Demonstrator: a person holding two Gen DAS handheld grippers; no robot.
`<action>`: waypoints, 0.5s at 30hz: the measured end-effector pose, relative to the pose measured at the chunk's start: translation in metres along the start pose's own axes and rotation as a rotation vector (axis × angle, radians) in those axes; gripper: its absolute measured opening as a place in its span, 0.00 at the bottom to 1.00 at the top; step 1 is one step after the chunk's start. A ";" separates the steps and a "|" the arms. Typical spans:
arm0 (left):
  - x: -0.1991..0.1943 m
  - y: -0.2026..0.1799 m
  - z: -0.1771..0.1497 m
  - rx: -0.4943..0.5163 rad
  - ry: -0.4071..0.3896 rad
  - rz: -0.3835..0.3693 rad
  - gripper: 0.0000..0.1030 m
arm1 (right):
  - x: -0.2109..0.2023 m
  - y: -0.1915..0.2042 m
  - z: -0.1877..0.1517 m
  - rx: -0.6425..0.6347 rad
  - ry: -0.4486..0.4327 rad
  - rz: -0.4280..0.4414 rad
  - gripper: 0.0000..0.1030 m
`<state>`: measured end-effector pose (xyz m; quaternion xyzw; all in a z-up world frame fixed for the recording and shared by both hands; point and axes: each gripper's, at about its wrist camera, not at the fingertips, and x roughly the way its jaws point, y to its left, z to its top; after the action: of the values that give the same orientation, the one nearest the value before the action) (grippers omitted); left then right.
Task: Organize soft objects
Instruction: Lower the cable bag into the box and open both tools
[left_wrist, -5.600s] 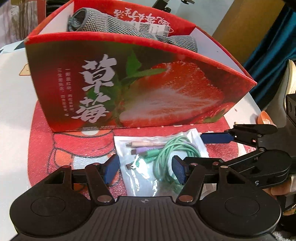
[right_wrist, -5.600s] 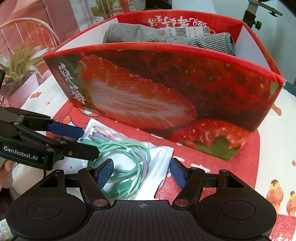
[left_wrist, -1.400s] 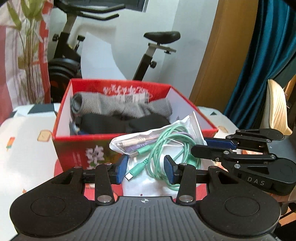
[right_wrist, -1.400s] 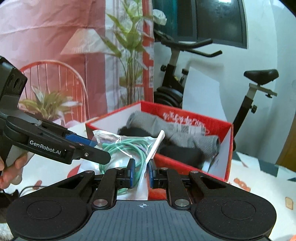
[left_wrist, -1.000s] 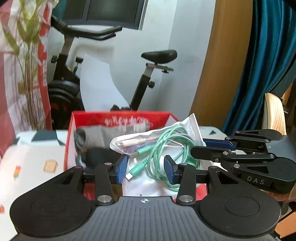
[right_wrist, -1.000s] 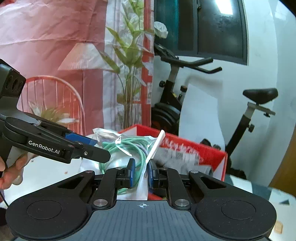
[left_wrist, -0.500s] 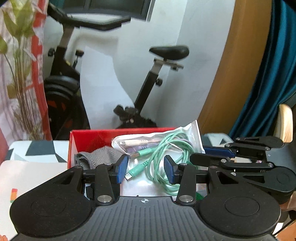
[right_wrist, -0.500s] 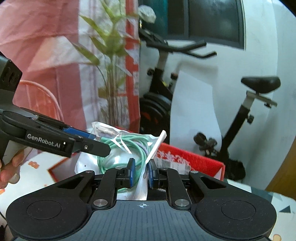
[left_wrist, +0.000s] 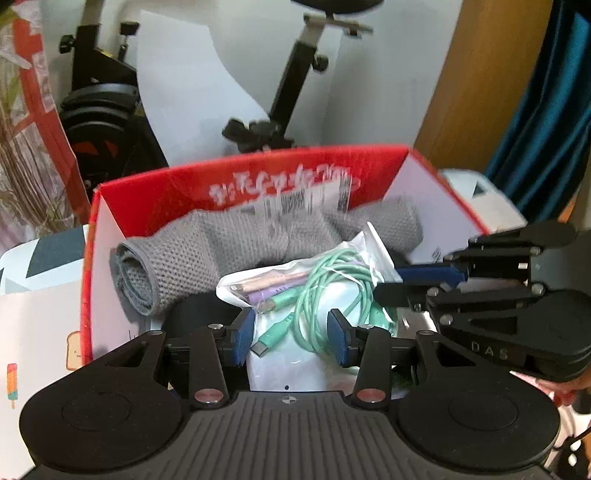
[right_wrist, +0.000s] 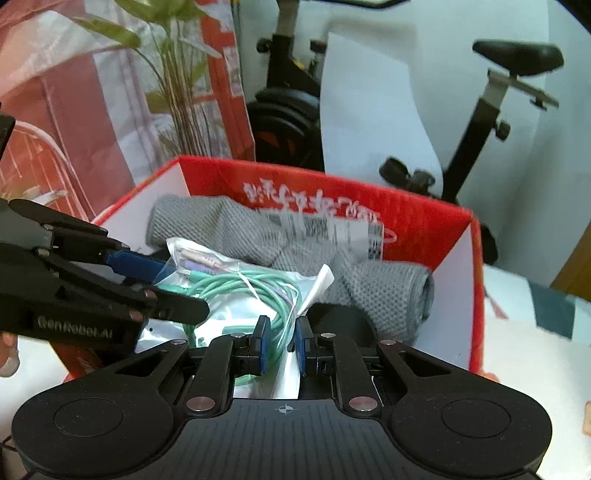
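Looking along the left tongs (left_wrist: 291, 334), their pads clamp the near part of the cable bag (left_wrist: 295, 295), which hangs over the red box (left_wrist: 88, 258), above the grey knit roll (left_wrist: 207, 251). From the right view, the right tongs (right_wrist: 281, 341) pinch the bag's right edge. Judged step: placing the bag. Next calls for lowering it inside, then letting go.

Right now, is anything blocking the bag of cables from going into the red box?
No lid or flap covers the red box. The bag of cables hangs over it, held by both tools, but the grey knitted cloth already fills much of the inside.
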<state>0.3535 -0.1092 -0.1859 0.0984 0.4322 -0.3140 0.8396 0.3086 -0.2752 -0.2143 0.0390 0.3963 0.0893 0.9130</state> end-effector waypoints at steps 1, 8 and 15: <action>0.003 -0.001 0.000 0.012 0.018 0.004 0.44 | 0.003 0.000 -0.001 0.004 0.010 -0.001 0.13; 0.015 -0.002 0.001 0.042 0.079 0.014 0.45 | 0.018 0.004 0.003 -0.018 0.099 -0.026 0.14; 0.024 -0.003 0.000 0.042 0.099 0.009 0.45 | 0.029 0.005 0.008 -0.032 0.182 -0.035 0.14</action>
<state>0.3620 -0.1227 -0.2046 0.1334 0.4659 -0.3141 0.8164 0.3335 -0.2646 -0.2286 0.0091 0.4767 0.0830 0.8751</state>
